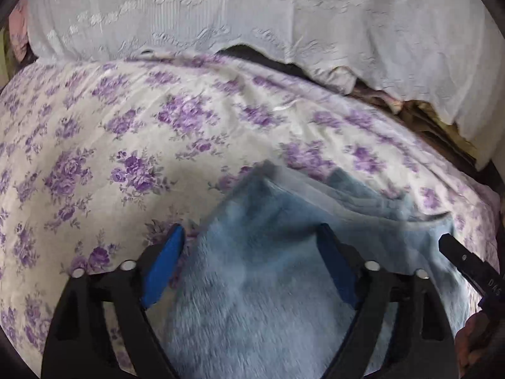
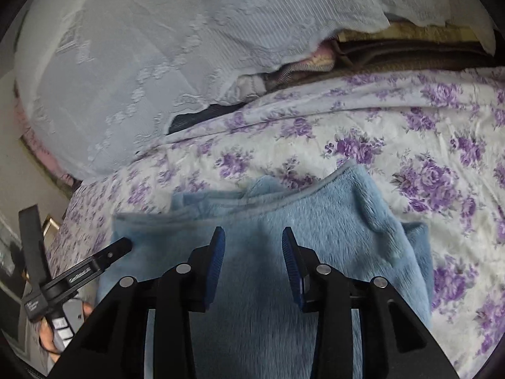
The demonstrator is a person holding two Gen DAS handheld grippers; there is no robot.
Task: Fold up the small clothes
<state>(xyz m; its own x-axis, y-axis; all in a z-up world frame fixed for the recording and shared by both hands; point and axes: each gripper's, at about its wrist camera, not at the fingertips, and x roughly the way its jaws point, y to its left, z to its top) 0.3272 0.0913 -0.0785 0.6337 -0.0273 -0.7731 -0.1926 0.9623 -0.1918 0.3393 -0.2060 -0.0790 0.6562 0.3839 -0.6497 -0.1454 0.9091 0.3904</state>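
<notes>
- Left wrist view: my left gripper hangs over a fluffy light blue garment. Its blue-padded jaws stand wide apart and nothing is pinched between them; the fleece lies below the gap.
- The blue garment lies on a bedspread printed with purple flowers, at the near edge of the view, partly folded so that layered edges show along its far side.
- No box, basket or other container shows in either view; the garment rests straight on the bedspread.
- Beyond the garment, at the far side of the bedspread, lies a white embroidered cloth draped over a pile. Brown and beige folded fabrics peek out from under it, but I cannot tell what they are.
- Right wrist view: my right gripper is partly open, jaws a moderate gap apart, and holds nothing; the garment's fleece lies beneath it.
- In the right wrist view, to the left of the garment, the tip of my left gripper reaches to the cloth's edge, and the hand carrying it is cut off by the frame.
- The garment's near part is hidden behind my black gripper frames, and the left wrist view is blurred, so its full shape is unclear.
</notes>
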